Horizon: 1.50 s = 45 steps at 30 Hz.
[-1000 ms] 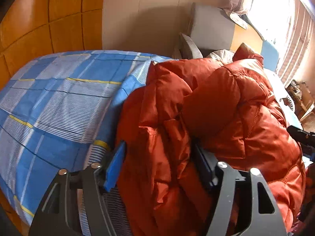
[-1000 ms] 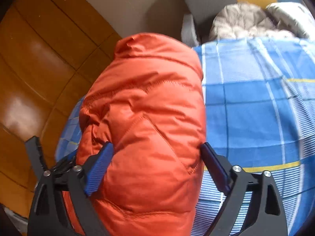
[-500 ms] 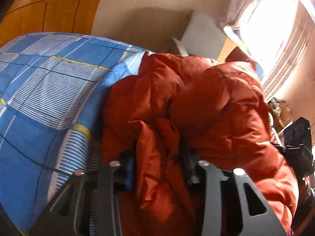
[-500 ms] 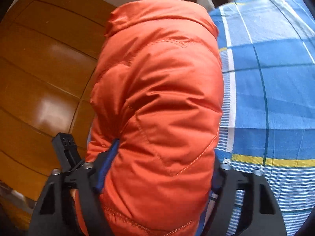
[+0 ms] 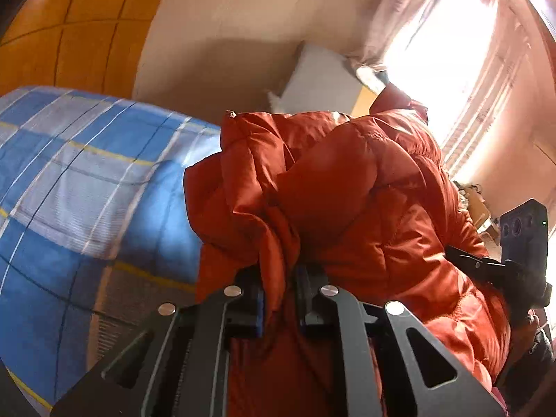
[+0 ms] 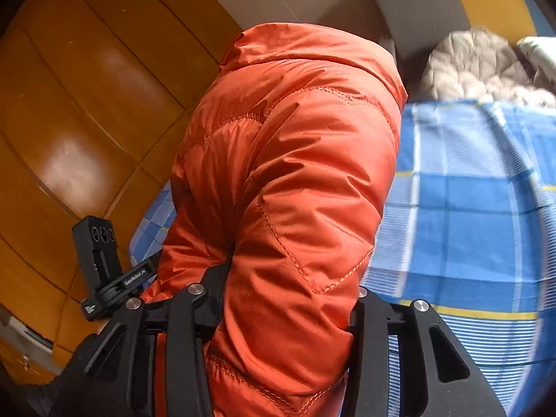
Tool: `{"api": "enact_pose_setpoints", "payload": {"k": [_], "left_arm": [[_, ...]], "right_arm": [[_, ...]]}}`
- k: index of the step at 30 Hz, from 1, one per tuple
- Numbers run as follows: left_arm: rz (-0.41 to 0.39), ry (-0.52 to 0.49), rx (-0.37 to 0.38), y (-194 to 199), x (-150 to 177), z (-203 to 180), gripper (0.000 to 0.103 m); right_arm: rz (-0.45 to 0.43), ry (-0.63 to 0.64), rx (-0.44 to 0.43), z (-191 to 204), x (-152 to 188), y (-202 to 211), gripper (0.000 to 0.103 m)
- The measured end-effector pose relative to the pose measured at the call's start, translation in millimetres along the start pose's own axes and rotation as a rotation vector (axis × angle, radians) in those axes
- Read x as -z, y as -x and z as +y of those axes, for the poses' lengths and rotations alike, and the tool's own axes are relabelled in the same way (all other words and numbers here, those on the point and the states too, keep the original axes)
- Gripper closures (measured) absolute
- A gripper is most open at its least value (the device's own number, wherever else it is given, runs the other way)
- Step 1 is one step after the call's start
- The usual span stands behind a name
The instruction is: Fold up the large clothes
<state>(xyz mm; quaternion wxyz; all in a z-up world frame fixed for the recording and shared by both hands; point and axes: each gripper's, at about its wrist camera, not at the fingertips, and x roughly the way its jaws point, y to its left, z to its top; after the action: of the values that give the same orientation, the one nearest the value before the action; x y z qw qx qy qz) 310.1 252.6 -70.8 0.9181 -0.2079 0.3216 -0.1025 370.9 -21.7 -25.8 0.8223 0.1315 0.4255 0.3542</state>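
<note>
An orange puffer jacket (image 5: 365, 191) lies bunched on the blue checked bed sheet (image 5: 87, 191). My left gripper (image 5: 279, 295) is closing, its jaws pinching a thin fold at the jacket's near edge. In the right wrist view a thick padded part of the jacket (image 6: 295, 173) bulges up between the jaws of my right gripper (image 6: 288, 299), which is closing and squeezes it from both sides. Each gripper's pads are mostly buried in fabric. The other hand's gripper body shows at the right edge (image 5: 521, 243) and at the lower left (image 6: 100, 260).
A wooden wardrobe (image 6: 69, 121) stands beside the bed. Against the far wall leans a grey pillow (image 5: 319, 83), with a beige quilted garment (image 6: 476, 66) near it. A bright curtained window (image 5: 451, 52) is at the right. The blue checked sheet (image 6: 469, 208) spreads to the right.
Both grippers' jaws have closed in from wide apart onto the jacket. Both hands have risen and tilted, pulling the jacket's near edge upward.
</note>
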Motion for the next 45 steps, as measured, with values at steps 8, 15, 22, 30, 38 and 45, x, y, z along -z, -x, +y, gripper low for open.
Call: {"api": "enact_pose_setpoints", "payload": {"k": [8,15,22,30,38,45], "left_arm": [[0.021,-0.086,0.058,-20,-5,-74,0.092],[0.083,-0.164,0.111,-69,-4,-157,0.092],[0.186,-0.233,0.097,-121,23,-218,0.092],[0.236,-0.282,-0.001,-154,53,-241,0.092],[0.239,-0.283,-0.052,-157,53,-254,0.089],[0.214,-0.298,-0.097,-158,55,-257,0.088]], "right_arm": [[-0.075,0.029,0.083,-24,9,89,0.062],[-0.129,-0.024,0.164,-74,19,154,0.062],[-0.072,-0.080,0.253,-141,33,177,0.062],[-0.024,-0.130,0.318,-185,53,167,0.041],[-0.092,-0.019,0.644,-145,55,189,0.019],[-0.190,0.042,0.806,-90,72,201,0.023]]}}
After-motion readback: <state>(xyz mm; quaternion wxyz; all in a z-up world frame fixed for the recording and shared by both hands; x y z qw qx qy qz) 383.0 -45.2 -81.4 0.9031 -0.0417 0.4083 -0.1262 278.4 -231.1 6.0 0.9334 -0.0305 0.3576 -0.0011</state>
